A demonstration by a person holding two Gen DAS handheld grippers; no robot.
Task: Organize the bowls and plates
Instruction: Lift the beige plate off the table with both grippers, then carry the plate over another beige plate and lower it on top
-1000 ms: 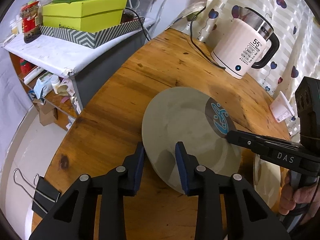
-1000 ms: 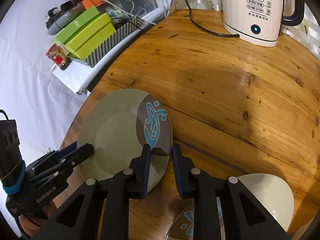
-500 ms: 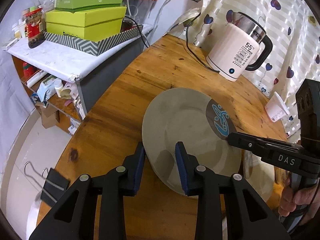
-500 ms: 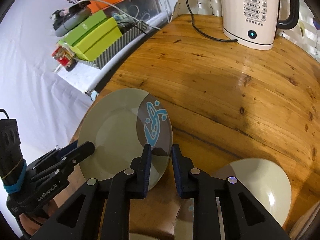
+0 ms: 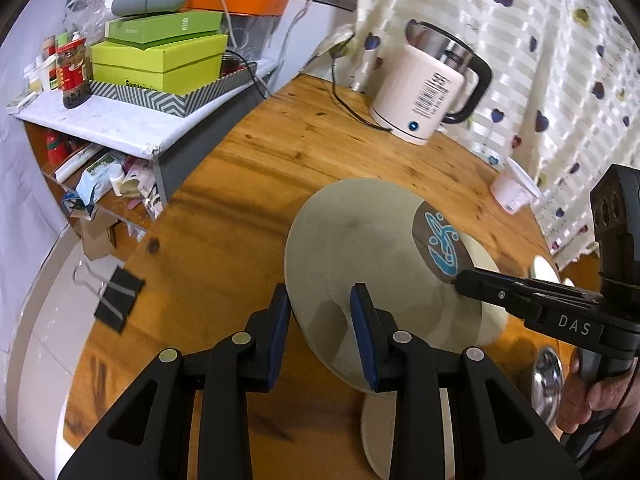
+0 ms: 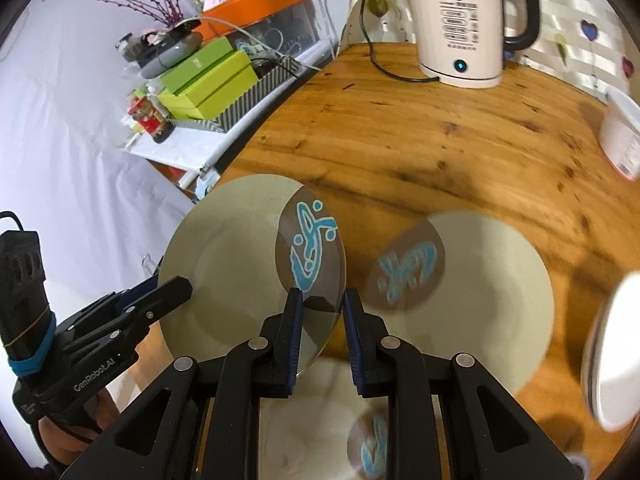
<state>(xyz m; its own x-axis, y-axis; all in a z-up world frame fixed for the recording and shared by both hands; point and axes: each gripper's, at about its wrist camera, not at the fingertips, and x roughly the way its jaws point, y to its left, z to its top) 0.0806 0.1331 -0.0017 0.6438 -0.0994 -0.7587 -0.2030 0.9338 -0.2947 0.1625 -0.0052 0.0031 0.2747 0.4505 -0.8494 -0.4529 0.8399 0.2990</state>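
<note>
Plate [image 5: 372, 256] held off the wooden table [image 5: 256, 184] by both grippers. Left gripper [image 5: 320, 332] pinches the near rim, fingers narrow on it. Right gripper [image 6: 320, 332] clamps the opposite rim beside the blue motif, fingers narrow too. Second plate [image 6: 480, 296] lies on the table just right of the right fingers; third plate [image 6: 320, 432] sits below them. Kettle [image 6: 460, 28] well beyond the fingertips.

Open wooden table [image 6: 460, 136] is lying ahead of the held plate [image 6: 240, 264], while a second plate [image 6: 480, 292] is sitting just right, a kettle [image 6: 460, 28] standing well beyond and a white cup [image 6: 622, 136] far right.
</note>
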